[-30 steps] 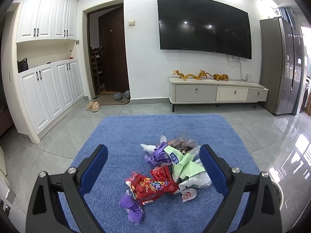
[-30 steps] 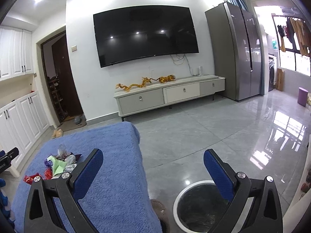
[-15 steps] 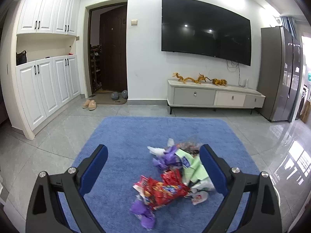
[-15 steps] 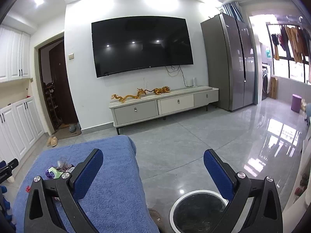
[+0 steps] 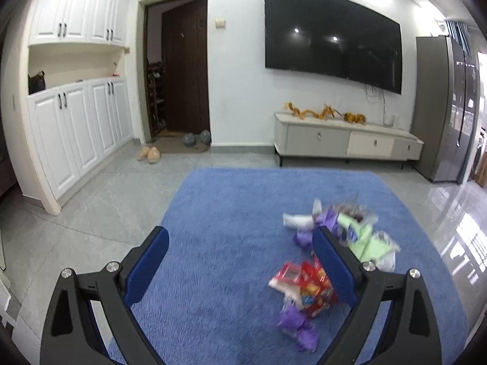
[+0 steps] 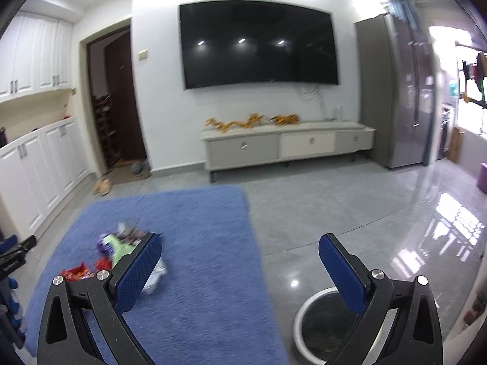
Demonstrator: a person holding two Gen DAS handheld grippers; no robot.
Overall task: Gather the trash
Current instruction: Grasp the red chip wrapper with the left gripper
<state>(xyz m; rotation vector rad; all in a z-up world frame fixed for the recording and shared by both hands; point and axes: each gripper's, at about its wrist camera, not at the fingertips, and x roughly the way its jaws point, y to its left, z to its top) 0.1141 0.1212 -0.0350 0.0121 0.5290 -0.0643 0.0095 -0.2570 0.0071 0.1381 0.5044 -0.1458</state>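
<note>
Since a second ago both views have swung: in the left wrist view the heap of crumpled wrappers has slid from centre frame to the right, now partly behind the right finger; in the right wrist view the pile has come closer and sits behind the left finger.

Left gripper: blue-padded jaws spread wide, nothing between them, hovering above the fluffy blue rectangular rug. Right gripper: also wide apart, empty, over the rug edge and grey glossy tile floor.

Trash lies on the rug: red snack packets, purple crumpled wrappers, pale green paper, white scraps. Blurred, details unclear.

A round white-rimmed bin with dark inside stands on the tile, just right of the rug, below the right gripper's right finger.

Around: wall-mounted black TV, low grey-white TV cabinet with gold dragon ornaments, white cupboards, dark wooden door, tan slippers, grey steel fridge.
</note>
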